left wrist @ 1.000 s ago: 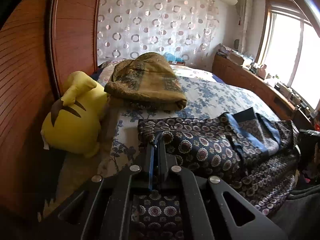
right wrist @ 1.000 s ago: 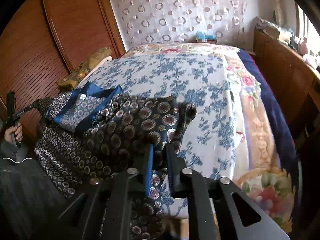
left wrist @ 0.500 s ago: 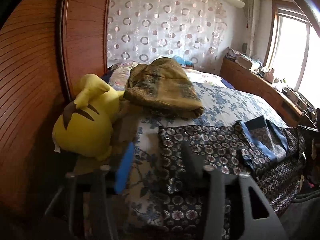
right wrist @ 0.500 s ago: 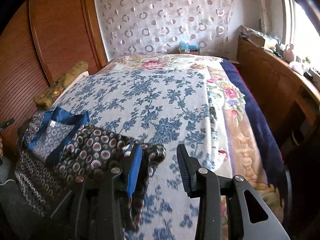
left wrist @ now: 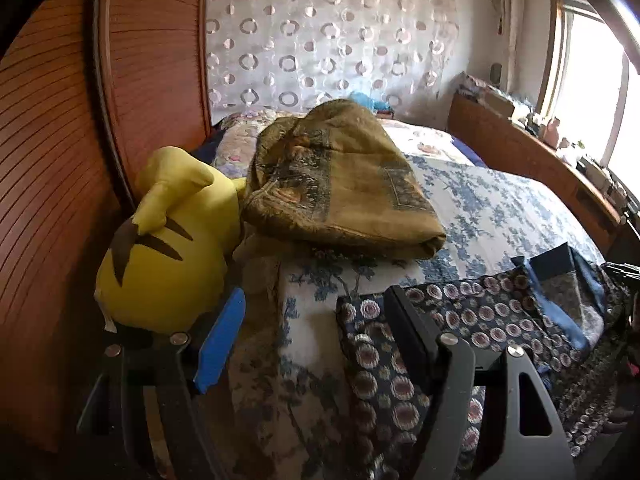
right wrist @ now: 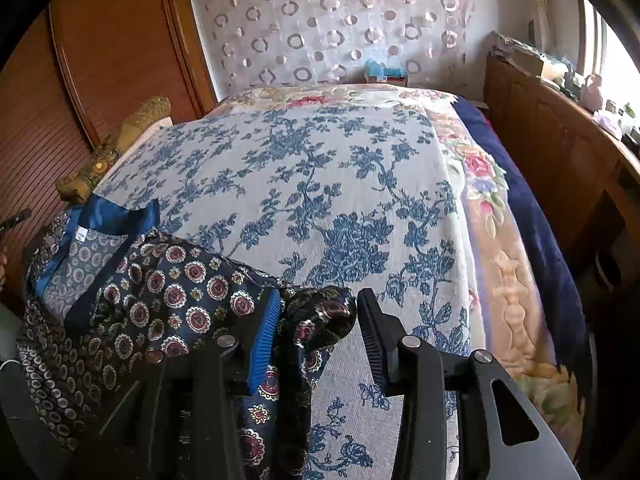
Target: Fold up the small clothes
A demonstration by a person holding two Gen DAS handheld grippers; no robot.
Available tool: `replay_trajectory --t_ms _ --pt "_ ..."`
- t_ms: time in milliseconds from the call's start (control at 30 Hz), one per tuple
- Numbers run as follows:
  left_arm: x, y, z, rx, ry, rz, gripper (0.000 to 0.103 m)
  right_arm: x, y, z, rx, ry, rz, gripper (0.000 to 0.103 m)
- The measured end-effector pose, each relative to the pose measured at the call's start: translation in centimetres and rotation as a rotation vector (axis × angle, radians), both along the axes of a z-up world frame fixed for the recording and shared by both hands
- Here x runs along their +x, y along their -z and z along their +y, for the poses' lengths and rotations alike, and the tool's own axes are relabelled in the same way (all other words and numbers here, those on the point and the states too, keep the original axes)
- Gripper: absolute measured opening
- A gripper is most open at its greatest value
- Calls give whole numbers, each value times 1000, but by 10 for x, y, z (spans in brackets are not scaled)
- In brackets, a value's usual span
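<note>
A dark navy garment with round medallion prints and a blue neck band lies on the bed's near edge; it shows in the left wrist view (left wrist: 472, 316) and the right wrist view (right wrist: 160, 292). My left gripper (left wrist: 316, 320) is open, its right finger over the garment's left corner, its blue pad beside the bare bedspread. My right gripper (right wrist: 320, 320) is open, with a bunched corner of the garment (right wrist: 320, 316) lying loose between the jaws.
A yellow plush toy (left wrist: 160, 248) leans on the wooden headboard (left wrist: 52, 160). A folded olive blanket (left wrist: 336, 184) lies beside it. The blue-flowered bedspread (right wrist: 320, 176) stretches ahead. A wooden side cabinet (right wrist: 560, 152) with small items runs along the right, under the window.
Both grippers have opened and let go of the garment, which now lies on the bed. Both have drawn back slightly; the left one has swung left toward the plush toy.
</note>
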State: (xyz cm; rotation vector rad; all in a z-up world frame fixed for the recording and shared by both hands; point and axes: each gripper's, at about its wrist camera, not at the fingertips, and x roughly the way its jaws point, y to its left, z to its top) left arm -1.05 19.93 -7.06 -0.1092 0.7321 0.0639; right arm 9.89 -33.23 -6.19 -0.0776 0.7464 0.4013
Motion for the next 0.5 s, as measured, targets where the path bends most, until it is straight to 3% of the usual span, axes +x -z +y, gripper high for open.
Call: replay_trajectory --t_ms 167,233,333,500 --pt "19 11 -2 -17 46 49 71 3 7 2 -7 -8 17 46" --pt "26 17 -3 -30 69 78 56 3 8 3 -6 -9 17 48" --pt "35 24 -4 -39 82 114 45 3 8 5 -14 -12 14 49" --pt "45 36 -12 -28 106 176 36 4 8 6 -24 -25 15 49"
